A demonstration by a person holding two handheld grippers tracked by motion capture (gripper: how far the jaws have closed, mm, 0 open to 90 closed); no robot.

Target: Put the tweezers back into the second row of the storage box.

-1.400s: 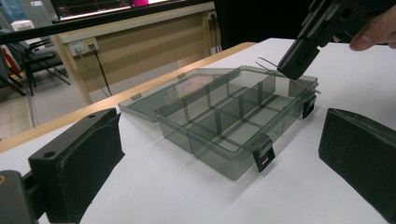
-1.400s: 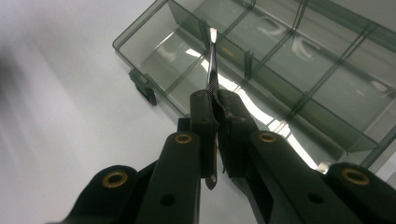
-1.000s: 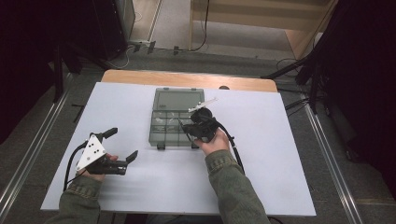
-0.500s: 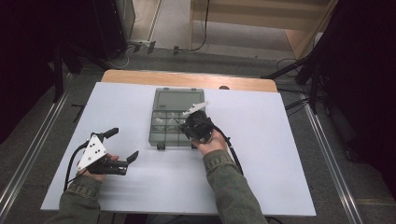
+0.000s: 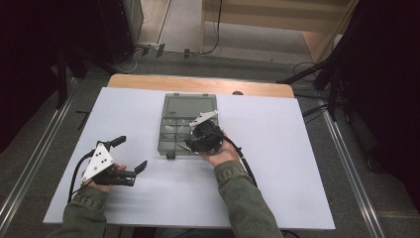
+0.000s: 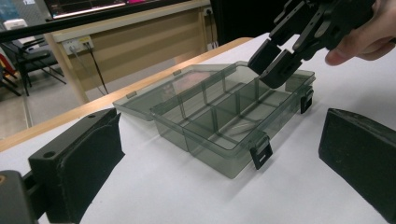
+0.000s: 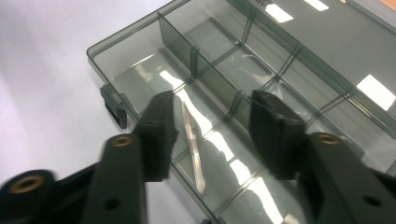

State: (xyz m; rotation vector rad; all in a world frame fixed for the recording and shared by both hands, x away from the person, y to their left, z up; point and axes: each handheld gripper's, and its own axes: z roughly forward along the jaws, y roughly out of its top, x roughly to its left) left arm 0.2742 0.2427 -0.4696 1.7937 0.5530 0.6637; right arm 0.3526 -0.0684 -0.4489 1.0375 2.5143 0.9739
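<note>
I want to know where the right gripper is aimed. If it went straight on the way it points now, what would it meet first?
Probably the floor of the open organizer box. The right gripper, jaws apart, points down into a compartment holding a thin clear strip, which it might touch first; depth is unclear.

Both claws [image 5: 130, 153] [image 7: 212, 128] agape

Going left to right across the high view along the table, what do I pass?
Left gripper, held open over bare table → open smoky compartment box → right gripper, jaws apart over the box's right side → bare white table top.
</note>
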